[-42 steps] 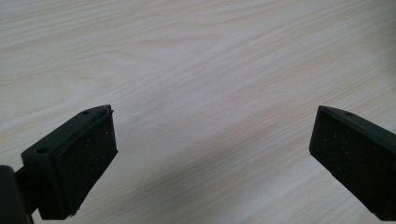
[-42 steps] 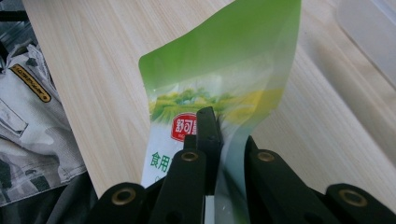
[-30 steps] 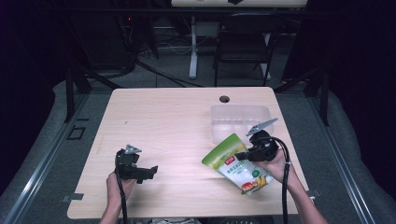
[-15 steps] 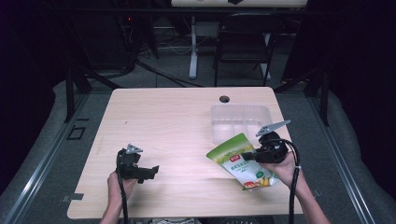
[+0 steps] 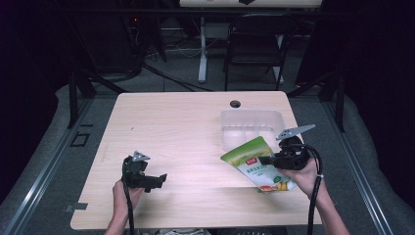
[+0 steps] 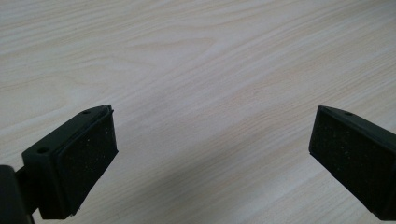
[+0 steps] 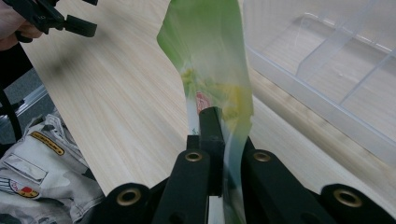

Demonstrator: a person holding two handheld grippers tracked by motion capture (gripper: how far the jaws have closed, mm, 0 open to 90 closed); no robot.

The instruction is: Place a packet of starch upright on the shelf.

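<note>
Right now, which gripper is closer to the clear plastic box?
Right. The right gripper, clamping the green pouch, sits beside the clear box; the left gripper hangs open far across the table.

The table [image 5: 186,132] is pale wood with a fine, wavy grain. The bag [image 5: 254,164] at the right is bright green up top, going yellow and white lower down, with a small red label. The bin [image 5: 252,125] behind it is clear plastic. Both grippers are black, left gripper [image 5: 159,179] and right gripper [image 5: 264,160] alike, with a grey plate on top of each.
</note>
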